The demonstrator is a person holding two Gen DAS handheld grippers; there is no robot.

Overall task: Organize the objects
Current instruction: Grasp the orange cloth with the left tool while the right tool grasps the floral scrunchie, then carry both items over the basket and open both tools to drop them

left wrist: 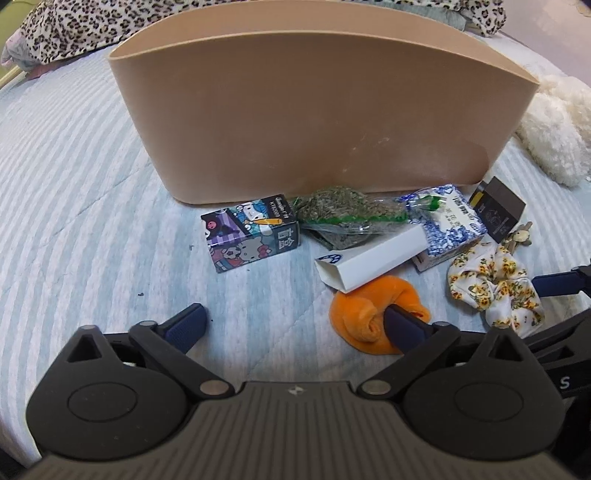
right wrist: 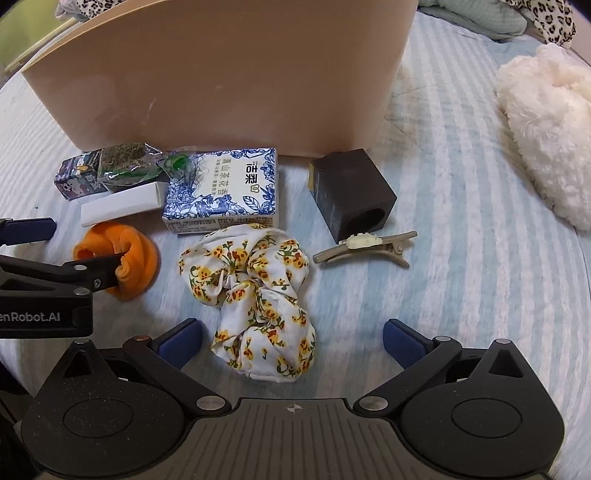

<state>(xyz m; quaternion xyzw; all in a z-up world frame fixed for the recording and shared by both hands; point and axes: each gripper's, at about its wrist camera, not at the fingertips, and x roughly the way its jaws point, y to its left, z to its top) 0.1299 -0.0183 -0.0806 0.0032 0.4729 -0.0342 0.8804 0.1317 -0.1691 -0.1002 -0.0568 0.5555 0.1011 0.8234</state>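
Note:
A tall tan bin [left wrist: 295,122] stands on the striped bed; it also shows in the right wrist view [right wrist: 221,74]. In front of it lie a cartoon box [left wrist: 251,232], a bag of dried herbs [left wrist: 343,214], a white carton [left wrist: 373,260], a blue-and-white tissue pack [right wrist: 225,192], a black block [right wrist: 351,195], a hair clip [right wrist: 365,245], an orange scrunchie [left wrist: 373,317] and a floral scrunchie [right wrist: 258,295]. My left gripper [left wrist: 295,321] is open, its right finger touching the orange scrunchie. My right gripper [right wrist: 291,339] is open, straddling the floral scrunchie.
A fluffy white plush [right wrist: 546,125] lies at the right. Leopard-print fabric [left wrist: 66,33] is bunched behind the bin. The striped bedsheet [left wrist: 74,203] spreads to the left of the objects.

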